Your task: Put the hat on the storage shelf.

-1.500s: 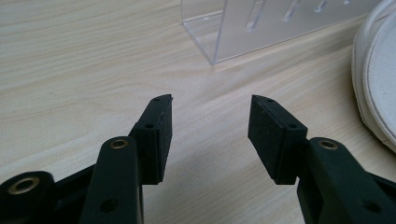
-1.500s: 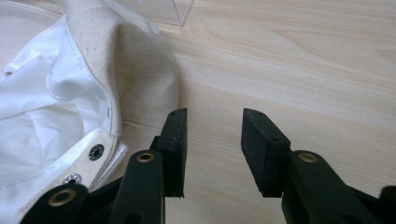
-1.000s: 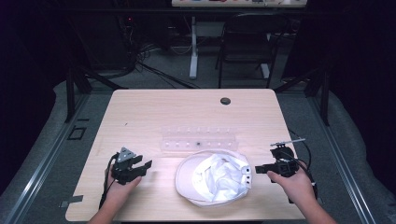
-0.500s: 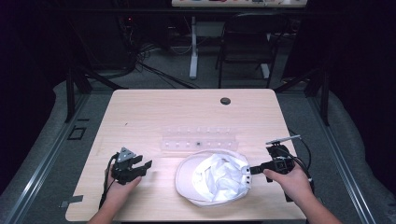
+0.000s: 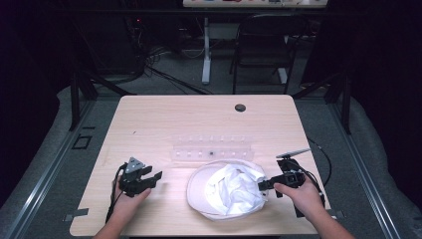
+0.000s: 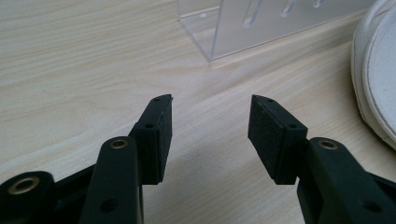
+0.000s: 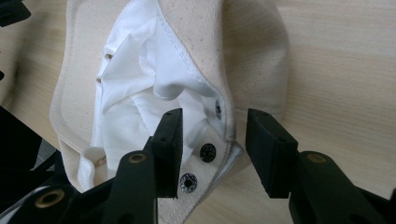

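Since the earlier pictures, the right gripper [image 5: 265, 185] has slid in toward the middle of the table and now sits at the edge of the white cap [image 5: 226, 189]. It was a little off to the side before. The left gripper [image 5: 149, 178] has stayed in the same spot.

The cap lies upside down near the front of the wooden table [image 5: 164, 119], with its soft white lining [image 5: 234, 186] bunched up inside. In the right gripper view, the gripper's [image 7: 212, 156] two black jaws are apart, one on each side of the cap's [image 7: 243, 56] back rim. The rim and the strap with dark round snaps [image 7: 207, 152] sit in the gap between the jaws. The jaws are not squeezing the cloth. The right hand [image 5: 303, 196] holds this gripper, and a black cable [image 5: 323, 159] curls away behind it.

The left gripper rests low over the bare table, well apart from the cap. In the left gripper view its [image 6: 210, 128] jaws are wide apart with only wood between them. The edge of the cap [image 6: 373, 70] shows at the side. The left hand [image 5: 127, 201] holds it.

A clear plastic rack [image 5: 211, 148] lies on the table just behind the cap. It also shows in the left gripper view [image 6: 261, 23]. A small dark round hole [image 5: 240, 107] is near the far edge of the table.
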